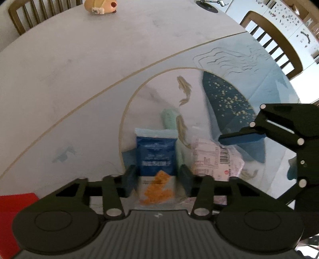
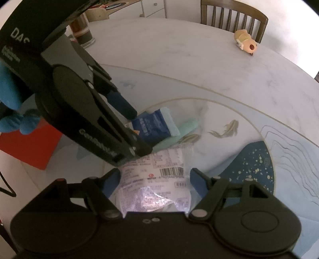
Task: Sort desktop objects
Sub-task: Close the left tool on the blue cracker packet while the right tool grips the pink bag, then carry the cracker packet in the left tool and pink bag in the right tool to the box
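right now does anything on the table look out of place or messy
Yes. The blue snack packet, the pale green item and the pink-printed packet lie bunched crookedly together, the blue one resting on the green one. The plush toy lies on its side, alone near the far edge. Nothing looks spilled.

The snack packet [image 1: 156, 159] lies on the mat [image 1: 259, 83] that covers part of the table [image 1: 79, 59], between the two fingers of the left gripper [image 1: 157, 177]. Just to its right lies the labelled bag [image 1: 217, 159], which sits between the fingers of the right gripper [image 2: 155, 179]. A rolled cloth [image 2: 179, 131] lies behind both packets, partly under them. The toy figure [image 1: 99, 7] rests far away at the table's far edge, before a chair [image 2: 233, 16]. A flat sheet [image 2: 30, 147] lies near the left edge.
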A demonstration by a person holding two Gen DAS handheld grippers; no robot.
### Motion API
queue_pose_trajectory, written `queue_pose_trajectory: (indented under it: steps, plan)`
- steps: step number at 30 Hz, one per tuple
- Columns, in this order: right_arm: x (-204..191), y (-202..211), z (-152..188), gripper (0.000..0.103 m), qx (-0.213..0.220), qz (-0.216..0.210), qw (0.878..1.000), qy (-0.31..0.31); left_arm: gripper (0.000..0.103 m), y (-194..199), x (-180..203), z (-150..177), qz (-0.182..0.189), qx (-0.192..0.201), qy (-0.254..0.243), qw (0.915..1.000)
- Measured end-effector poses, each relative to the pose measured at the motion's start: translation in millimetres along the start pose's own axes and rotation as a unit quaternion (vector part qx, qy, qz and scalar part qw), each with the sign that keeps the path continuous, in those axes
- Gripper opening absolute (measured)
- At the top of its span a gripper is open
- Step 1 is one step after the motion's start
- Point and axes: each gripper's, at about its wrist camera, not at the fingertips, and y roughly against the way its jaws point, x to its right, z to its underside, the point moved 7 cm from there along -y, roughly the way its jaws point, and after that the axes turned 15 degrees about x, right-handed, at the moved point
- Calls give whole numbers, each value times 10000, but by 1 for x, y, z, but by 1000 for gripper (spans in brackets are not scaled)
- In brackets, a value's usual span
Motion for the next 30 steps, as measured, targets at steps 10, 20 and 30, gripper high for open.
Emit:
queue_pose_trajectory:
  steps: [10,20,30]
  plan:
    - [-1,7,1,70,39,40,10000,-39,35,5,-4,-1,-200,116,-62,9997]
    - [-6,25,0,62,145,60,9999,-20,35,23,-5,-2,-255,183,-106,9995]
    - [-12,52,-8,60,360,74,9993,-50,35,48,1,-1,-256,313,-185,9990]
